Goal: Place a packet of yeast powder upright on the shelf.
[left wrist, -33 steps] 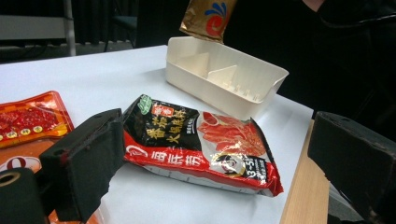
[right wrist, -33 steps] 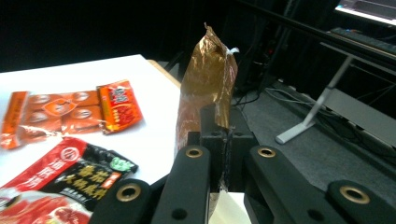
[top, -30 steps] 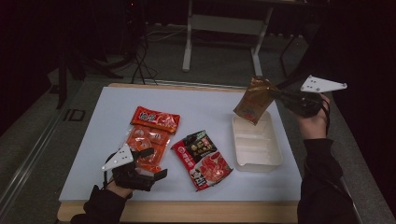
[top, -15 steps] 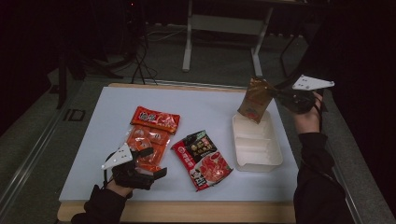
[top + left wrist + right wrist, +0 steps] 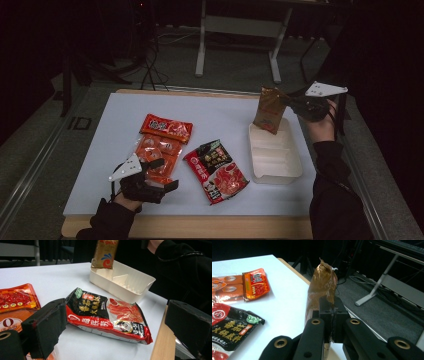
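right hand-held gripper point(image 5: 294, 103) pinches a crinkly brown pouch point(image 5: 270, 109) over the white tray point(image 5: 276, 156). left gripper view shows its orange swirl logo. left hand-held gripper point(image 5: 159, 174) wide open w/ nothing in it, on the surface point(image 5: 220, 114).

Brown pouch point(image 5: 270, 110); cream tray point(image 5: 292, 167)

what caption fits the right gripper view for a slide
Right gripper shut on a brown pouch above the white table.
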The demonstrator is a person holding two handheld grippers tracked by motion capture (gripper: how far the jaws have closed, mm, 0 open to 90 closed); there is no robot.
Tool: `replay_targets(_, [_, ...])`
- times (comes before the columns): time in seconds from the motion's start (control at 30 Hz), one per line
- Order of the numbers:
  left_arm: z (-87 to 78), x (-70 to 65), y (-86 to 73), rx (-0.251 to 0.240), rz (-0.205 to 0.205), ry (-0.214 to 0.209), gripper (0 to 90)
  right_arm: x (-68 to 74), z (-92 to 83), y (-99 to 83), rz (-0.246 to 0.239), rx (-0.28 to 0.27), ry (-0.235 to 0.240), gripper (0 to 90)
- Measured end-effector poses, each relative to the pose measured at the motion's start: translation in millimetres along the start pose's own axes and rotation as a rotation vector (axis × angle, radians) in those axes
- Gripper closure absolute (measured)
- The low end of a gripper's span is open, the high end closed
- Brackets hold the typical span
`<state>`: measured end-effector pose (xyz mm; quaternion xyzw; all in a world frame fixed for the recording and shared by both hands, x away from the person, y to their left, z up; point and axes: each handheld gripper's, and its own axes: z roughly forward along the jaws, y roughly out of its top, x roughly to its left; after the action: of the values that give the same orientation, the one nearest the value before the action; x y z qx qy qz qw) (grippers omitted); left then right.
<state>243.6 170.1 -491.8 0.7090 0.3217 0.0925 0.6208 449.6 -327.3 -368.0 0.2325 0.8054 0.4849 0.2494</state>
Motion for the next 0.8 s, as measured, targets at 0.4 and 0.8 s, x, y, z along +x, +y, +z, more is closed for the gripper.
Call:
replay_targets(0.4, [-0.2,0.6,-0.5,-0.001,-0.006,-0.002,4.5,2.4,9.8,-2.8,0.046,-0.019,0.06,89.0])
replay_targets(0.8, [0.2,3.0,-2.5,-0.003,-0.022,0.0,4.5,5.9,29.4,-26.8,0.093,0.068,0.082,88.1])
